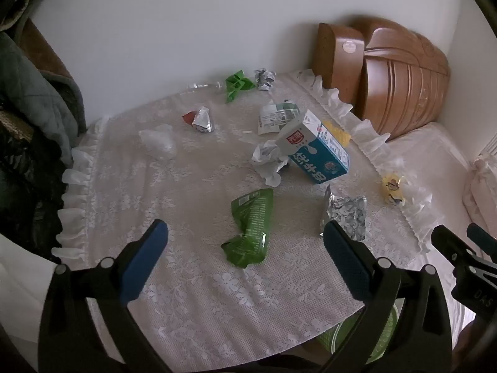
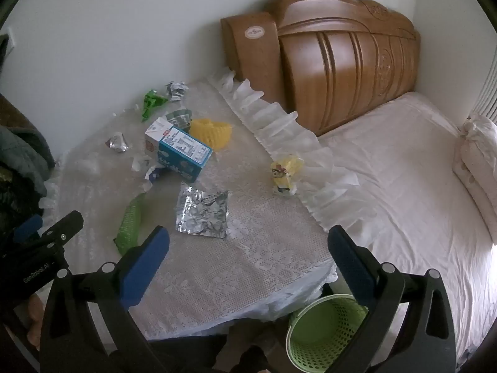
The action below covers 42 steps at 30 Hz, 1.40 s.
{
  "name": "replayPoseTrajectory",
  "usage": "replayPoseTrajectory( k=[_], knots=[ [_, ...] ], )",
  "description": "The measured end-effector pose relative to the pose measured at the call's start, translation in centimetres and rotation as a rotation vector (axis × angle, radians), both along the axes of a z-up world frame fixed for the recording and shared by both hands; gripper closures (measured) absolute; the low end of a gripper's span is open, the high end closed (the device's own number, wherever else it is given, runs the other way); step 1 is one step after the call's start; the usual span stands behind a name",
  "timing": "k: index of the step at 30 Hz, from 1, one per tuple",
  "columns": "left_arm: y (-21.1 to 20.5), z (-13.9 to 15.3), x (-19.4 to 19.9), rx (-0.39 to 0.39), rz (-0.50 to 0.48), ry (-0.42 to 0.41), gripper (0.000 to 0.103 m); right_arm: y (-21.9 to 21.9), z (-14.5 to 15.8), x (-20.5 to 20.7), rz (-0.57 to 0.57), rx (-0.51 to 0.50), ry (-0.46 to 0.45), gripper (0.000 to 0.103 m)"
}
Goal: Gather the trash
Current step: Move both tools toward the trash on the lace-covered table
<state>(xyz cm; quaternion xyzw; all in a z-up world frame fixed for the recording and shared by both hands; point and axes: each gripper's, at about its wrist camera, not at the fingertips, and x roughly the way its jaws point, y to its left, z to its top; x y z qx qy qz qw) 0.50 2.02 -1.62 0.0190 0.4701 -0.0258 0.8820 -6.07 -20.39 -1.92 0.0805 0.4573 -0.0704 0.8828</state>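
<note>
Nothing looks collected yet: both the left tool (image 1: 245, 241) and right tool (image 2: 248, 242) gape wide and empty, wrappers and a carton (image 1: 320, 152) litter the surface (image 1: 192, 295), and the green bin (image 2: 323, 326) at lower right looks empty.

We see a dim room in flat, greyish daylight. In the right wrist view the brightest patch is a blown-out glare on the bed (image 2: 441, 192) at the far right edge, so light comes from that side. Shadows stay soft: a faint one under the milk carton (image 1: 316, 152) on the table (image 1: 192, 295), a darker one behind the headboard (image 2: 341, 62) on the wall (image 2: 124, 31). Both fisheye views bend straight lines and darken into black corners. The middle is fairly sharp; the edges smear, and colours look washed out and slightly grainy. The dark clothes (image 1: 28, 124) at left lose nearly all detail in shade.
</note>
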Motion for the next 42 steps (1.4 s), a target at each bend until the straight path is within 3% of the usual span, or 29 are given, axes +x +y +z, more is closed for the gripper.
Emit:
replayPoseTrajectory(
  k=[34, 42],
  knots=[
    [0.4, -0.4, -0.6, 0.003, 0.006, 0.011, 0.007, -0.6, 0.5, 0.2, -0.003, -0.003, 0.003, 0.002],
    [1.8, -2.5, -0.6, -0.012, 0.016, 0.068, 0.007, -0.2, -2.0, -0.5, -0.023, 0.024, 0.018, 0.002]
  ],
)
